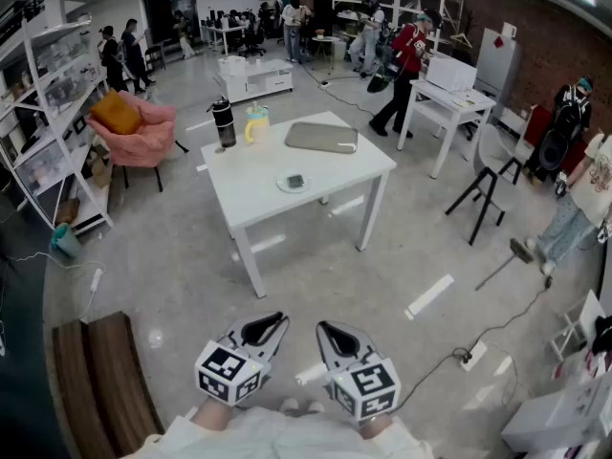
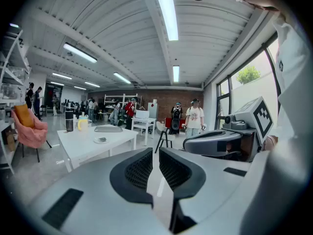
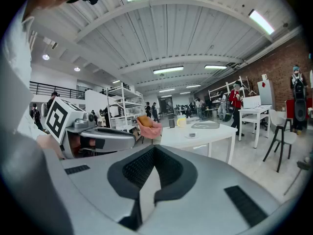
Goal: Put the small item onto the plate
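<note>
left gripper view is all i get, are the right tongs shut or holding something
Observer: The right tongs are shut, nothing between them.
Operator: plate looks edge-on here, anything on it
Observer: From above, a small dark item lies in the middle of it.
Operator: floor clear on the way to the table
Observer: A power strip and cable lie on it to your right; white tape strips are nearer the table.

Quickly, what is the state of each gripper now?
Left gripper: slightly open, nothing between the jaws.
Right gripper: closed, holding nothing.
</note>
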Demonstrator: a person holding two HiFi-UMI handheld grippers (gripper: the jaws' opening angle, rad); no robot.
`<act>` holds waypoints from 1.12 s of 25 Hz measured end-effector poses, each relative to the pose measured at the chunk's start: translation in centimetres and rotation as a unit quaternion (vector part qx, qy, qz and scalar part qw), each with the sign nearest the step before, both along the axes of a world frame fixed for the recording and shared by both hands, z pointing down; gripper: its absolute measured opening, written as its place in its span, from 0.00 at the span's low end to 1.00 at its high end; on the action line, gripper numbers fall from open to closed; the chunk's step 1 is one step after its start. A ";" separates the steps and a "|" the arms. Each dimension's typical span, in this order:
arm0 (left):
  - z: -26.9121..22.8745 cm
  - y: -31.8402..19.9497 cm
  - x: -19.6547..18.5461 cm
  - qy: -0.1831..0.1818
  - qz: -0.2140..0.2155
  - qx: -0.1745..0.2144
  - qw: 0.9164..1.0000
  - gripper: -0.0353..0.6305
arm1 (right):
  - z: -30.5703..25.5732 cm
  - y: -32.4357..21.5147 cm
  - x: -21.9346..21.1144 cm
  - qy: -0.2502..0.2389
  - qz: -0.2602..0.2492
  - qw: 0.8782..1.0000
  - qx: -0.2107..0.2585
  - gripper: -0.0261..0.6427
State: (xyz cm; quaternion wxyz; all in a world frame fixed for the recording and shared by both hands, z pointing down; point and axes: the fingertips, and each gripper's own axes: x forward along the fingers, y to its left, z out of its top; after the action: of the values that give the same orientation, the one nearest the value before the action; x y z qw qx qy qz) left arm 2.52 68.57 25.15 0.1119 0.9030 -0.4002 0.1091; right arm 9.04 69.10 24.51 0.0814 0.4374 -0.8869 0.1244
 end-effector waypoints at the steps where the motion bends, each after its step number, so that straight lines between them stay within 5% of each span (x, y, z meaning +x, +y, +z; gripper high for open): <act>1: -0.2 -0.7 -0.2 0.001 -0.009 0.006 1.000 0.12 | 0.1 -0.6 -0.2 0.000 -0.005 1.000 0.006 0.06; 6: -0.4 -3.3 -0.9 0.012 -0.040 0.019 0.999 0.12 | 0.6 -2.5 -1.2 -0.001 -0.030 0.999 0.019 0.06; 13: 0.8 -3.4 -0.2 0.041 -0.029 -0.006 0.999 0.12 | 1.2 -3.6 -0.6 0.000 -0.020 1.000 0.021 0.06; 28: 2.6 -3.6 2.3 0.040 -0.041 -0.013 0.998 0.12 | 2.2 -3.7 1.7 -0.041 -0.046 0.998 0.004 0.06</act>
State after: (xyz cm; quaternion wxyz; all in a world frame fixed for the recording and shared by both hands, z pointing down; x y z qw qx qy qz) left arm 4.84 64.97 27.76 0.1444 0.8877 -0.4309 0.0736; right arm 10.73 65.35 26.66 0.0491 0.3912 -0.9090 0.1350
